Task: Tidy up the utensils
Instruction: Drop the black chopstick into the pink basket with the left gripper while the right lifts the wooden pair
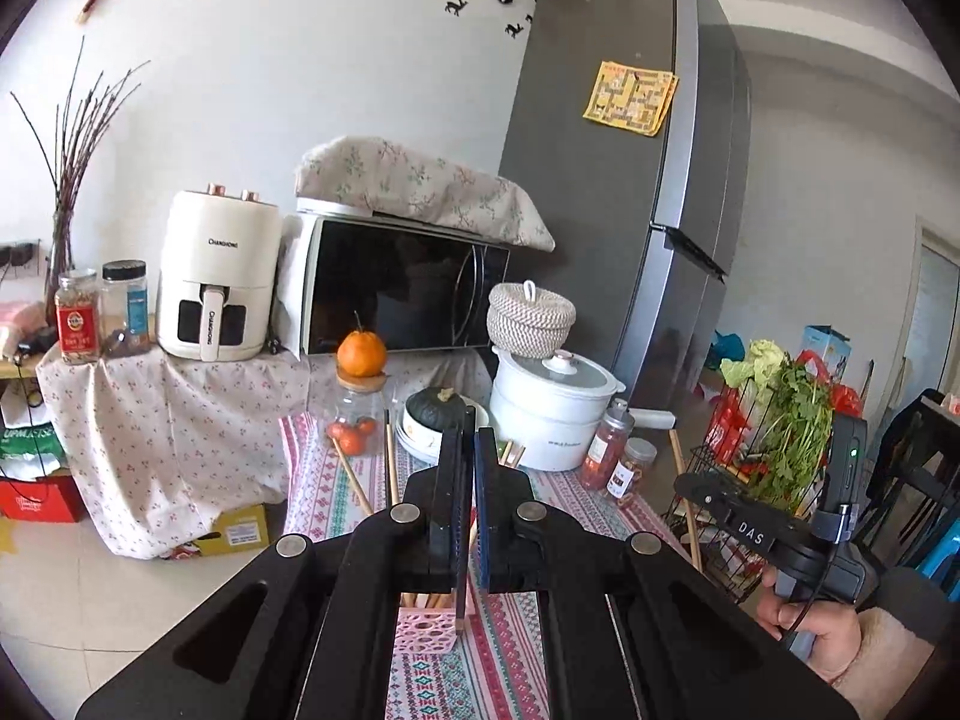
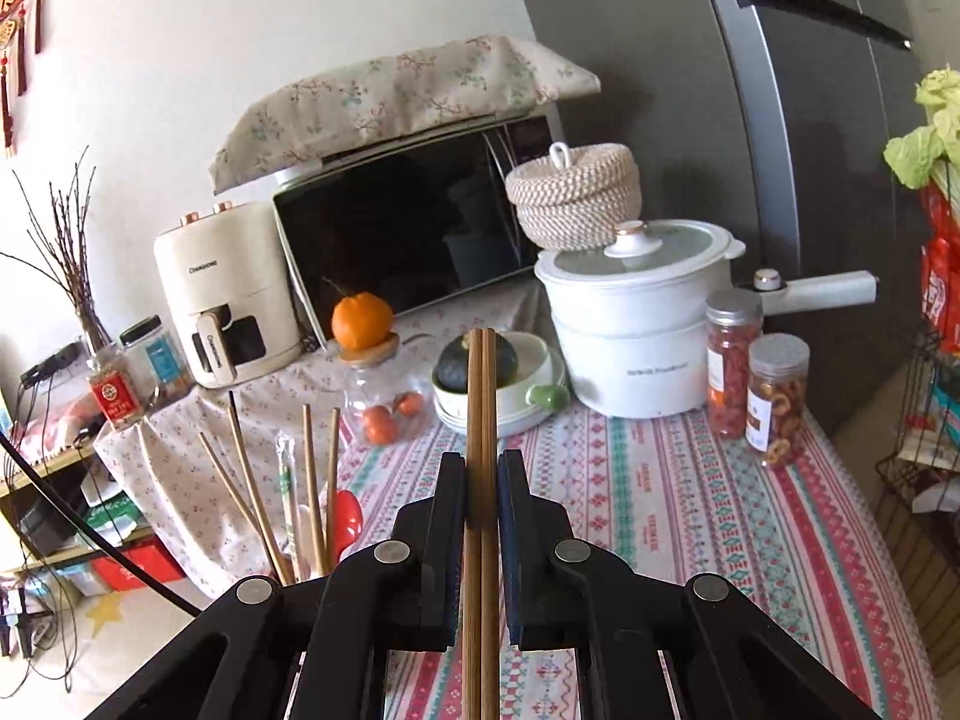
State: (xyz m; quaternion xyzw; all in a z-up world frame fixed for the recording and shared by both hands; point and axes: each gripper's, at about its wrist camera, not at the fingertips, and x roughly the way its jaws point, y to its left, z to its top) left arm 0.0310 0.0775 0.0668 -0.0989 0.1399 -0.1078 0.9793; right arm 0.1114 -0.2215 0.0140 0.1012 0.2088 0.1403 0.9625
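Striped, patterned cloth (image 2: pixel 690 498) in pink and teal is spread over the table, behind which a black-fronted microwave oven (image 2: pixel 414 228) under a floral cover, a cream air fryer (image 2: pixel 225 294) and a tall grey refrigerator (image 1: pixel 630 180) are ranged against the white wall. On the cloth a white lidded pot (image 2: pixel 636 324) is seen, with a woven lidded basket (image 2: pixel 573 195) behind it and two clear jars of dried fruit (image 2: pixel 777 399) to its side.

A pair of brown wooden chopsticks (image 2: pixel 482 420) is clamped between the black fingers of the right gripper (image 2: pixel 481 468), the jaws being closed on the sticks, which run forward along the fingers and past the tips. The sticks are held above the cloth, in line with a dark green squash (image 2: pixel 474 363) lying in a white bowl.

The left gripper (image 1: pixel 468 450) is seen with its jaws nearly together, only a narrow gap being left; whether anything is pinched there cannot be told. Beneath it a pink perforated utensil holder (image 1: pixel 429 630) stands on the cloth with several wooden chopsticks (image 2: pixel 312 480) upright inside. In the right wrist view a red utensil (image 2: pixel 348 519) is seen among them.
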